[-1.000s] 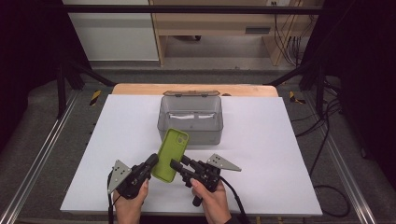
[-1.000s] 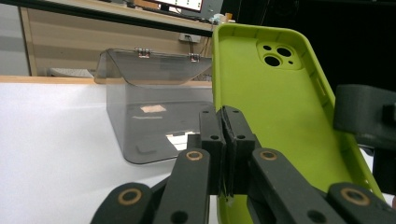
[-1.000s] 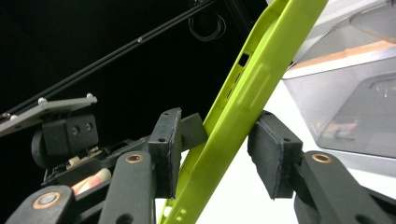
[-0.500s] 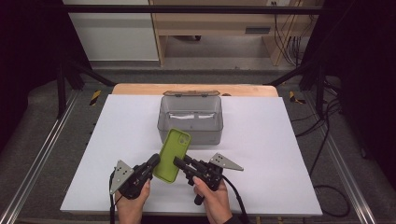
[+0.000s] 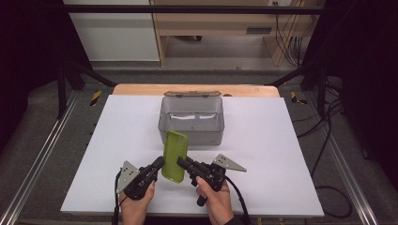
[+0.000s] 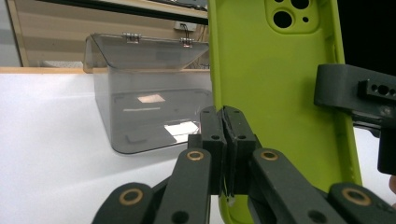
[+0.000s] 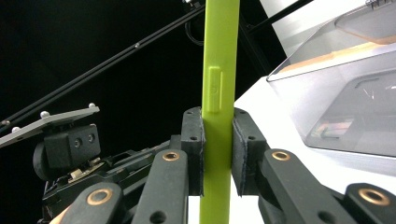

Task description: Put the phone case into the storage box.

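Note:
A lime green phone case (image 5: 174,157) is held upright above the white table (image 5: 263,140), just in front of the box. My left gripper (image 5: 159,164) is shut on its left edge. In the left gripper view the jaws pinch the case (image 6: 280,93) edge at my left gripper (image 6: 225,135), with the camera cutouts at the top. My right gripper (image 5: 181,162) is shut on the case's other side. In the right gripper view the case (image 7: 219,56) is seen edge-on between the pads of my right gripper (image 7: 217,149).
A clear grey plastic box (image 5: 191,119) with its hinged lid open backward stands mid-table behind the case; it shows as the box (image 6: 149,112) and the box (image 7: 345,93) in the gripper views. Dark floor, cables and metal rails surround the table.
Both hands and the case have shifted slightly right and toward the near edge. The case now stands a little more upright. Both grips are unchanged.

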Demonstrator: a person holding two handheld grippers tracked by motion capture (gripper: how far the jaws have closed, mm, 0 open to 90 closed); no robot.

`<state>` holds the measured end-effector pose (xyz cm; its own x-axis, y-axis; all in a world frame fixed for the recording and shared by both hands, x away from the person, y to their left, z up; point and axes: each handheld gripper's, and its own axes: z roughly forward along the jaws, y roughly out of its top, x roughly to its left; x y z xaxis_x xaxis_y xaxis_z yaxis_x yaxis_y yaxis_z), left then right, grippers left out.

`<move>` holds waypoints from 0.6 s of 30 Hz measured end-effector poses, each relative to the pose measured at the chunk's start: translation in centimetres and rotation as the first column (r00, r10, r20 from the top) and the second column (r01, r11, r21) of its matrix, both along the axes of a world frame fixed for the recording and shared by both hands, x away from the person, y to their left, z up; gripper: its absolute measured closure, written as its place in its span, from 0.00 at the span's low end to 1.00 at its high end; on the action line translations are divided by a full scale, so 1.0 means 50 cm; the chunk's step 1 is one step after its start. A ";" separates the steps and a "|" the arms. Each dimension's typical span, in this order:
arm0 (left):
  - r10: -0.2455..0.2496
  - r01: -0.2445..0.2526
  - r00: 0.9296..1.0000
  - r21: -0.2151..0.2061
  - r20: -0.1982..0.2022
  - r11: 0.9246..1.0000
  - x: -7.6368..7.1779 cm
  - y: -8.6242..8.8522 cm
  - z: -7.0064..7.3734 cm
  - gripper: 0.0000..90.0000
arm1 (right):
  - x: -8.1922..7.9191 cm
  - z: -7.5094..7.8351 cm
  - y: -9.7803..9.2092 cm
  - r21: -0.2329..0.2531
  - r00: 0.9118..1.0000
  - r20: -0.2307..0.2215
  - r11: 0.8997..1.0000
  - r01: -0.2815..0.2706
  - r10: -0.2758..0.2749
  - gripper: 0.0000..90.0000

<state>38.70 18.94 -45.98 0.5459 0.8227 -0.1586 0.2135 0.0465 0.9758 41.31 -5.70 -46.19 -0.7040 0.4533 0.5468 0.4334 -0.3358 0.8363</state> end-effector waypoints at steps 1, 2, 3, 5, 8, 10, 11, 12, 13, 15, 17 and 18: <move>-0.001 0.001 1.000 0.002 0.001 1.000 0.000 -0.001 0.000 0.98 | 0.000 0.000 -0.001 -0.004 1.000 0.000 1.000 0.001 -0.001 0.86; -0.004 0.004 1.000 0.001 0.001 1.000 0.000 -0.001 0.000 0.98 | 0.000 0.001 -0.001 -0.007 1.000 -0.001 1.000 0.004 -0.004 0.86; -0.002 0.002 1.000 0.000 0.002 1.000 -0.001 -0.002 0.000 0.98 | 0.000 0.001 -0.002 -0.008 1.000 0.000 1.000 0.007 -0.007 0.86; -0.002 0.002 1.000 0.001 0.003 1.000 -0.001 -0.002 0.000 0.98 | 0.000 0.001 -0.003 -0.009 1.000 -0.003 1.000 0.010 -0.010 0.86; -0.006 0.006 1.000 0.006 -0.003 1.000 0.000 -0.004 -0.001 0.98 | 0.001 0.001 -0.005 -0.019 1.000 -0.003 1.000 0.013 -0.013 0.86; -0.020 0.020 1.000 0.006 -0.012 1.000 0.003 -0.006 -0.002 0.97 | 0.000 0.002 -0.007 -0.026 1.000 -0.010 1.000 0.016 -0.016 0.86; -0.028 0.028 1.000 0.007 -0.012 1.000 0.004 -0.006 -0.002 0.97 | 0.000 0.002 -0.009 -0.028 1.000 -0.011 0.999 0.018 -0.019 0.86; -0.027 0.027 1.000 0.015 -0.003 1.000 0.003 -0.006 -0.001 0.96 | 0.000 0.002 -0.010 -0.031 1.000 -0.014 0.999 0.020 -0.021 0.86; -0.028 0.028 1.000 0.018 0.011 0.999 0.002 -0.007 0.001 0.90 | 0.000 0.002 -0.013 -0.030 1.000 -0.017 0.999 0.022 -0.022 0.86; -0.044 0.043 0.999 0.022 0.031 0.999 0.001 -0.006 0.008 0.80 | 0.002 0.001 -0.020 -0.042 0.999 -0.022 0.998 0.042 -0.043 0.86; -0.040 0.038 0.998 0.027 0.054 0.999 -0.002 -0.001 0.015 0.71 | 0.005 0.001 -0.027 -0.034 0.998 -0.029 0.998 0.047 -0.048 0.86; -0.036 0.034 0.997 0.038 0.064 0.999 -0.003 0.003 0.018 0.65 | 0.006 0.002 -0.032 -0.036 0.998 -0.027 0.998 0.054 -0.055 0.86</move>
<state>38.57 19.09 -45.06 0.5825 0.8076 -0.0921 0.1503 0.0043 0.9886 41.60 -7.31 -46.06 -0.6624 0.5097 0.5490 0.4384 -0.3305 0.8358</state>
